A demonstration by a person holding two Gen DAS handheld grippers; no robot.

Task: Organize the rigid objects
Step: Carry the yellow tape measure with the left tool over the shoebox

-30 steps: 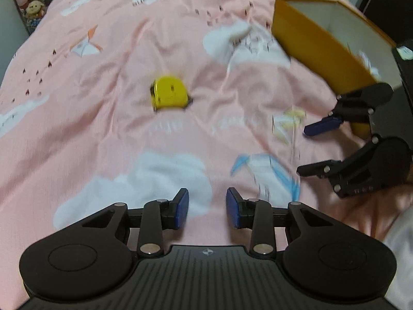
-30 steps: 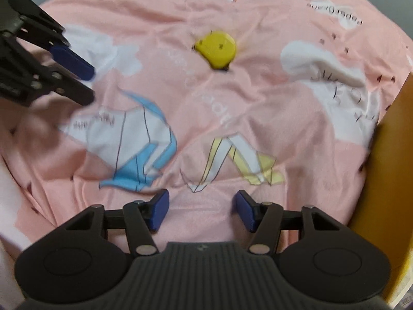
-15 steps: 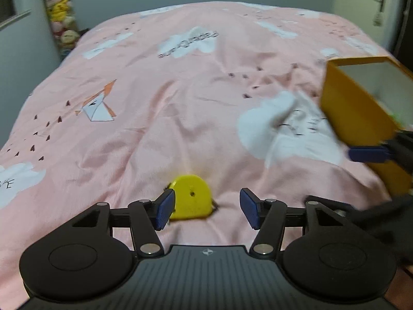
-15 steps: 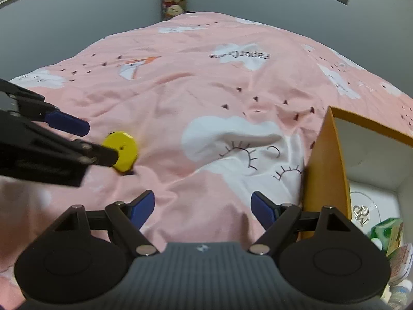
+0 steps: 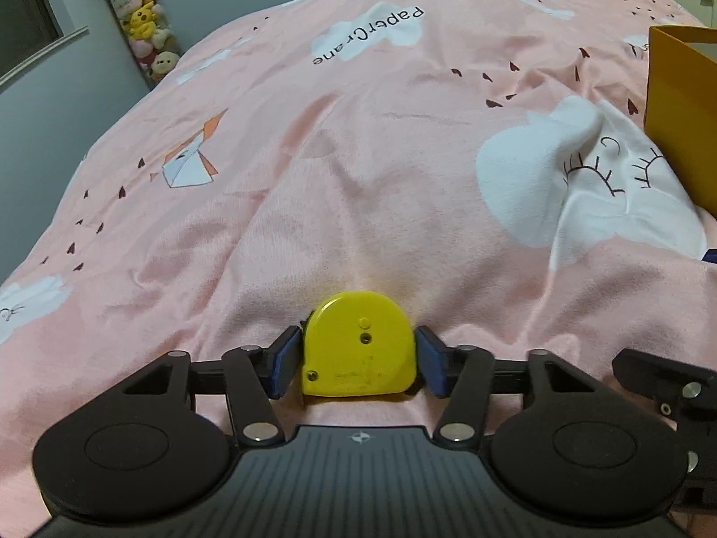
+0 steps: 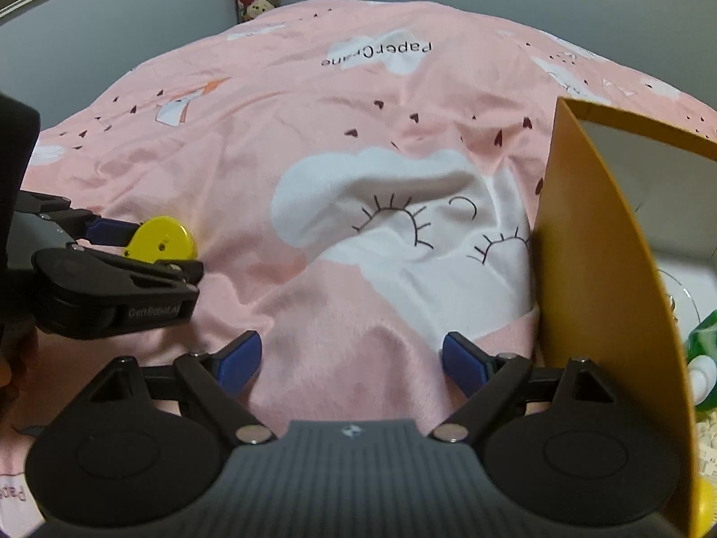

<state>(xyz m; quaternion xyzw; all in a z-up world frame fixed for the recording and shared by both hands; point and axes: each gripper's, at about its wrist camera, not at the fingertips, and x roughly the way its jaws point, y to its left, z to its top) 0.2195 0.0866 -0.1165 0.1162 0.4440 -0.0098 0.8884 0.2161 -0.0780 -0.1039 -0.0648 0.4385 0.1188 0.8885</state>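
A yellow tape measure lies on the pink bedspread. My left gripper has its blue pads on both sides of it, closed against its flanks. The tape measure also shows in the right wrist view, between the left gripper's fingers. My right gripper is wide open and empty, low over the bedspread next to the yellow box.
The yellow box stands open at the right, with a green item and other things inside. Stuffed toys hang by the far wall. The bedspread is wrinkled and soft.
My left gripper moved forward around the tape measure and closed on it. My right gripper stayed open by the box.
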